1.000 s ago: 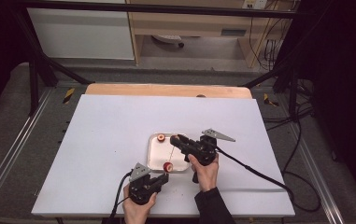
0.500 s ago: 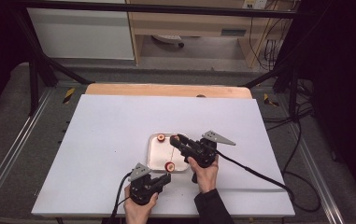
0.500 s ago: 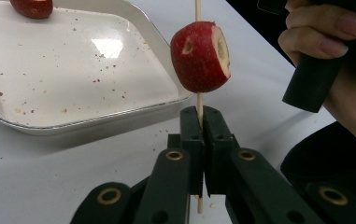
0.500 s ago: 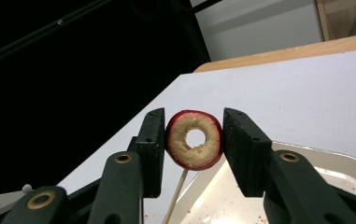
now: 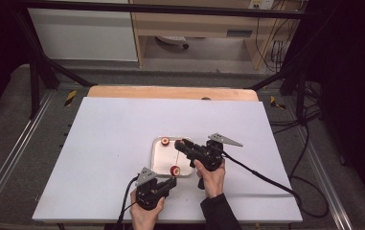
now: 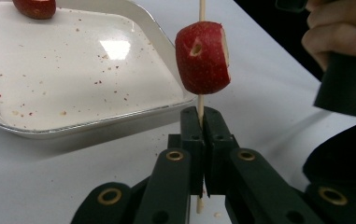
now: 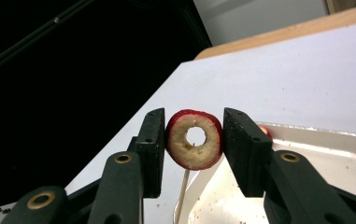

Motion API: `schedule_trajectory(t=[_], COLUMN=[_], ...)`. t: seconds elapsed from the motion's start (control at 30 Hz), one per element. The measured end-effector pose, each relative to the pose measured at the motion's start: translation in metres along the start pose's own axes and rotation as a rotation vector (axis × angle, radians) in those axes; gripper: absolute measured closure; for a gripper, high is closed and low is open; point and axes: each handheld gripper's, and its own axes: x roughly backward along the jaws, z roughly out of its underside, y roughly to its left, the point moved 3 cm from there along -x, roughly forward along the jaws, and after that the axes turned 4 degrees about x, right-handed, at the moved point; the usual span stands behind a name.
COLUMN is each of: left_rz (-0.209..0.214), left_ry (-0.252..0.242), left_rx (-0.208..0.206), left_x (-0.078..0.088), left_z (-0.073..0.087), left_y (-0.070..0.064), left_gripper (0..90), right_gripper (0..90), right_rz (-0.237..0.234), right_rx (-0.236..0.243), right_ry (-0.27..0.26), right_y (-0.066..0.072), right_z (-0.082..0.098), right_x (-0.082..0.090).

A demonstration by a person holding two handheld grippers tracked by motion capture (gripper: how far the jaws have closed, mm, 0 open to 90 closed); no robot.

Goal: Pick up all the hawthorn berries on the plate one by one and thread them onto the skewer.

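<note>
My left gripper (image 6: pixel 202 135) is shut on a thin wooden skewer (image 6: pixel 201 109) that stands up from its jaws. A red cored fruit piece (image 6: pixel 202 57) is threaded on the skewer just above the jaws. In the high view this gripper (image 5: pixel 170 180) is at the near edge of the white tray (image 5: pixel 160 165), with the skewered piece (image 5: pixel 175 170) over it. My right gripper (image 7: pixel 194 140) is shut on a second red fruit ring (image 7: pixel 194 139), hole facing the camera, above the skewer's tip (image 7: pixel 182 189). From above, the right gripper (image 5: pixel 180 143) is over the tray's far right corner.
A further red fruit piece (image 5: pixel 165 141) lies at the tray's far edge, also seen as a red piece (image 6: pixel 34 7) in the left gripper view. The tray floor (image 6: pixel 73 70) carries red crumbs. A wooden board (image 5: pixel 170 92) borders the white table's far side.
</note>
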Motion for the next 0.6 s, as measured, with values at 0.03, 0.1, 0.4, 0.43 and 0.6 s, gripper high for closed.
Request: schedule_trajectory(t=[0.03, 0.1, 0.4, 0.43, 0.6], left_rz=[-0.004, -0.018, -0.008, -0.007, 0.009], left_ry=[-0.003, -0.005, -0.001, -0.008, -0.008], left_rx=[-0.009, -0.026, -0.061, -0.066, -0.035], left_x=[-0.0004, 0.0000, 0.0043, 0.0042, 0.0066], left_z=[0.0006, 0.0012, -0.0004, -0.0009, -0.0015], left_y=[-0.0007, -0.0006, -0.0005, -0.0005, 0.0026], left_gripper=[88.5, 88.5, 88.8, 88.8, 88.7], right_gripper=[61.1, 61.2, 61.3, 61.3, 61.3], right_rz=[0.003, 0.004, -0.015, -0.009, -0.018], right_rx=[-0.005, -0.003, 0.006, 0.029, 0.035], right_ry=[0.009, 0.021, 0.101, 0.103, 0.093], right_y=[-0.0003, -0.0005, -0.0062, -0.0069, -0.0058], right_z=[-0.0005, -0.0013, -0.0084, -0.0084, -0.0102], right_x=[0.0006, 0.0017, 0.0052, 0.0059, 0.0100])
